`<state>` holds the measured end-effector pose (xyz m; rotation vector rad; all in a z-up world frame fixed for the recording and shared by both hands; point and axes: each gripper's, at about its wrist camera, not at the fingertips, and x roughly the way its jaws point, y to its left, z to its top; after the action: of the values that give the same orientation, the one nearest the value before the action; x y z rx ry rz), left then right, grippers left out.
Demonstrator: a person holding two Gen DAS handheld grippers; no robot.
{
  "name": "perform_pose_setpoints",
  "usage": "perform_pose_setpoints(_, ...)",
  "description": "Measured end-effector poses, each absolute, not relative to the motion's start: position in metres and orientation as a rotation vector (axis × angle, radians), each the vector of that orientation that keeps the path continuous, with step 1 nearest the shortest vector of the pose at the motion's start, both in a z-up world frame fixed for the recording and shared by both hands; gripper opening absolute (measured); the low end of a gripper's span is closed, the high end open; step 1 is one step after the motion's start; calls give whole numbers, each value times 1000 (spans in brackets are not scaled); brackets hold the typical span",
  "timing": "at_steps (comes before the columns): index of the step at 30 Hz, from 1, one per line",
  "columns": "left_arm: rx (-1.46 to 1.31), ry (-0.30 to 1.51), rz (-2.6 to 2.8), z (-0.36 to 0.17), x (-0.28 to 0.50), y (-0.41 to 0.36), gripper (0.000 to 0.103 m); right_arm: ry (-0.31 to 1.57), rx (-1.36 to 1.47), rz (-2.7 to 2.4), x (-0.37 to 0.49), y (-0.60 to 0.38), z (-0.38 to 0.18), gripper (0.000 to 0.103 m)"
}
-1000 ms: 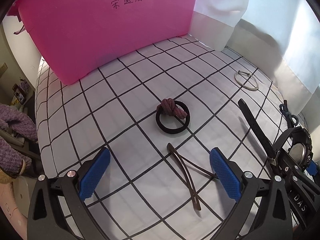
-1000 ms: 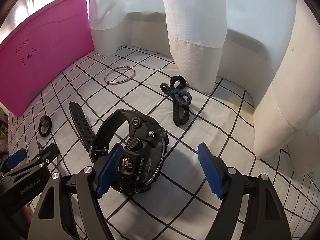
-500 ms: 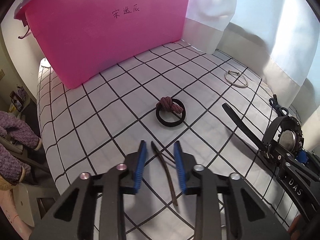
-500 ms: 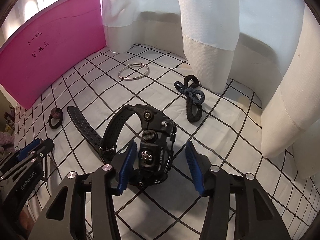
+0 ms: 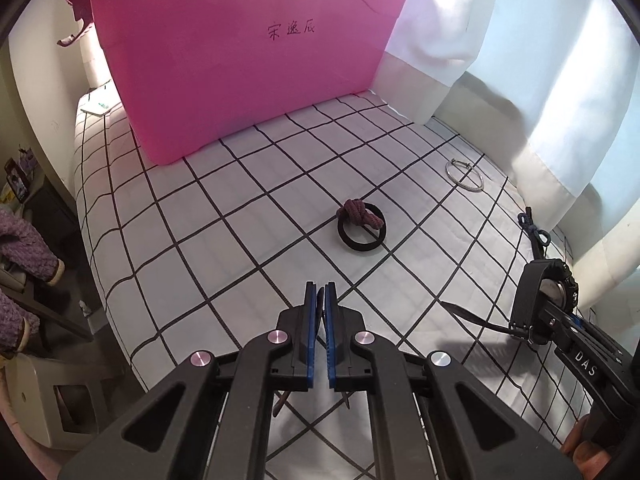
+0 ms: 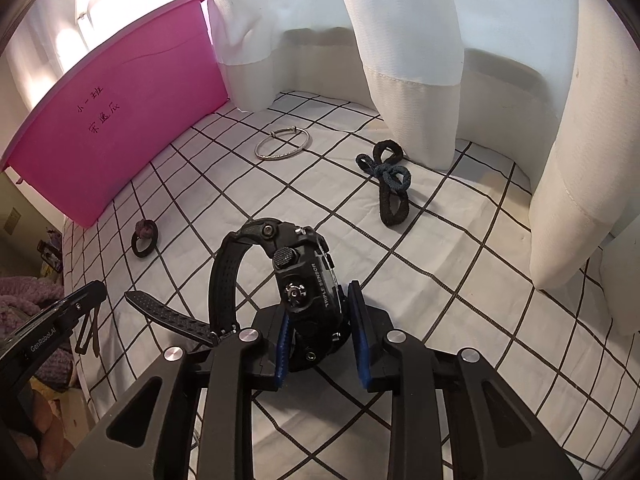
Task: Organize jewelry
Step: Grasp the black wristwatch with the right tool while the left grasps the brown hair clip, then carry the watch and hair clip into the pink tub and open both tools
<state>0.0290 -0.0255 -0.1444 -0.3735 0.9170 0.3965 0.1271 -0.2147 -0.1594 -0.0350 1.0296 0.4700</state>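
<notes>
My left gripper [image 5: 319,294] is shut on a thin brown hair band [image 5: 320,300], lifted off the checked cloth; its ends hang below, seen in the right wrist view [image 6: 86,334]. My right gripper [image 6: 320,324] is shut on a black watch [image 6: 304,276], held above the cloth with its strap [image 6: 168,316] dangling; the watch also shows in the left wrist view [image 5: 548,292]. A pink bin [image 5: 248,56] stands at the back. A black hair tie with a purple knot [image 5: 360,226], a silver bangle [image 5: 464,174] and a dark blue knotted hair tie [image 6: 390,184] lie on the cloth.
The checked cloth [image 5: 240,200] covers the table, whose left edge drops off to a room with purple knit items [image 5: 20,248]. White curtains [image 6: 408,32] hang along the back and right. The pink bin also shows in the right wrist view [image 6: 120,128].
Both grippers closed, the left on the brown hair band and the right on the watch. Both have lifted their items off the cloth.
</notes>
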Motion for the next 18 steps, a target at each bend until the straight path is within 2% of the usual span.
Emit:
perform_pose_setpoints(8, -356, 891, 358, -114, 26, -34, 5, 980, -14, 477, 122, -232, -128, 25)
perform_pose_setpoints(18, -322, 812, 310, -53, 26, -46, 5, 885, -8, 483, 107, -262, -74, 25)
